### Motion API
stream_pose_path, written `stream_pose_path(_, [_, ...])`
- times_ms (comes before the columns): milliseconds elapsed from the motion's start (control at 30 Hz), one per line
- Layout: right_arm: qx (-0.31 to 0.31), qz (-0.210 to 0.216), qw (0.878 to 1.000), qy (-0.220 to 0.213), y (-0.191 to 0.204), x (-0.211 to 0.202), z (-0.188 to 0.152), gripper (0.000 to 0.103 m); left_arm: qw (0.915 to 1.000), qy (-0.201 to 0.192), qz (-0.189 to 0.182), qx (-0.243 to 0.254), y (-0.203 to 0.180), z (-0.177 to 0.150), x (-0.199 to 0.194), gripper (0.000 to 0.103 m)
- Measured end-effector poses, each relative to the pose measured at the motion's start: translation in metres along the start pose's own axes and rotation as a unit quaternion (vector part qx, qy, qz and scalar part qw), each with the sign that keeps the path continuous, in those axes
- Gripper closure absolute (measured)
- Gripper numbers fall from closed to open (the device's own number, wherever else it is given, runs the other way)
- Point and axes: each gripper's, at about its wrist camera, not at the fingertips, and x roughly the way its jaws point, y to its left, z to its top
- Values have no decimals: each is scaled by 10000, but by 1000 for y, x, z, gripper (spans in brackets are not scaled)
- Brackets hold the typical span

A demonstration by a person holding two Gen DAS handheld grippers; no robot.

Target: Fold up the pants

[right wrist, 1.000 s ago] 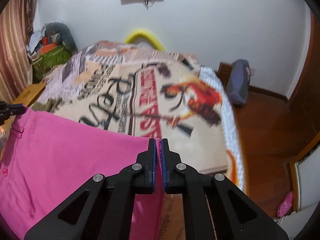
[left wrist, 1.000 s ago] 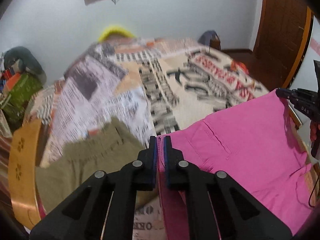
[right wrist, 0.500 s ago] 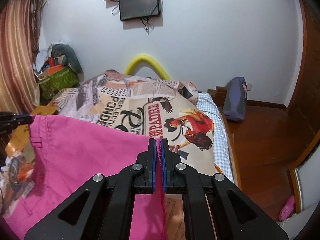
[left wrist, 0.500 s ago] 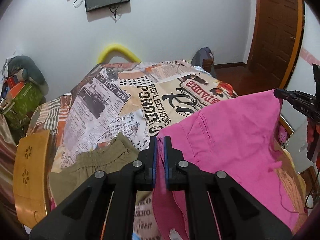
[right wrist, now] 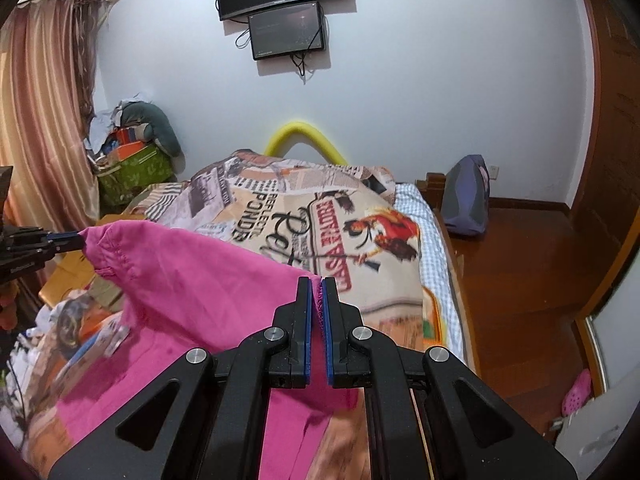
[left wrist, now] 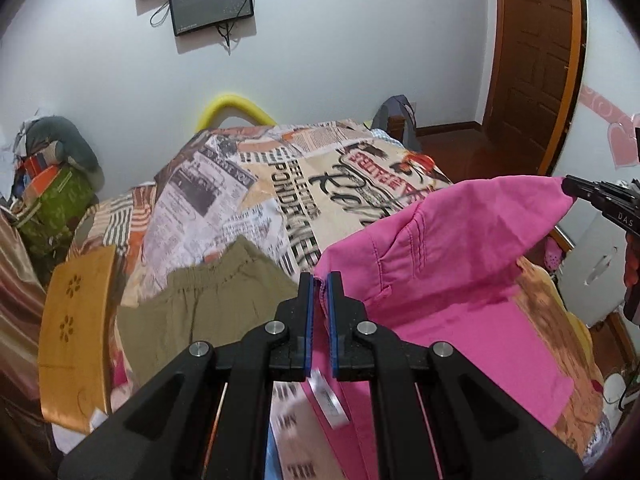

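Note:
Bright pink pants (left wrist: 452,264) (right wrist: 192,292) hang stretched between both grippers above the near end of a bed. My left gripper (left wrist: 319,280) is shut on one waist corner; a white label dangles below its jaws. My right gripper (right wrist: 317,284) is shut on the other corner. In the left wrist view the right gripper (left wrist: 568,188) shows at the right edge, pinching the cloth. In the right wrist view the left gripper (right wrist: 76,238) shows at the left edge, doing the same. The lower part of the pants drapes down onto the bed.
The bed carries a newspaper-print cover (left wrist: 248,200) (right wrist: 312,216). Olive-green pants (left wrist: 208,296) lie on it at the left, beside a wooden board (left wrist: 76,332). A cluttered pile (right wrist: 132,160) stands by the curtain. A bag (right wrist: 468,200) sits on the wood floor.
Both grippers have risen and drawn back, lifting the pink pants off the bed cover. The cloth went from lying flat to hanging in a sagging span between them.

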Motion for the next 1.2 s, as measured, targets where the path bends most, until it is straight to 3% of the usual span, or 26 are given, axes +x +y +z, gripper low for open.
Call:
stream_pose_path(333, [69, 126, 9997, 188, 15, -36, -59, 99, 9998, -23, 34, 196, -21, -73, -39, 97])
stream_pose_path(567, [-178, 119, 9973, 705, 32, -36, -111, 99, 9990, 354, -53, 255, -31, -128, -37, 97])
stream_pose_path(800, [47, 255, 9933, 1122, 32, -35, -148, 97, 9968, 761, -192, 137, -38, -176, -31, 97])
stream_pose_path(967, [297, 175, 9922, 1200, 27, -45, -159, 97, 9957, 872, -296, 78, -39, -188, -36, 97])
stream_pose_path(1133, [128, 18, 9940, 1083, 35, -57, -153, 95, 9977, 589, -270, 203, -46, -180, -61, 97])
stream_pose_path(1200, [18, 31, 9949, 1005, 41, -61, -148, 87, 9980, 488, -317, 255, -51, -173, -69, 93])
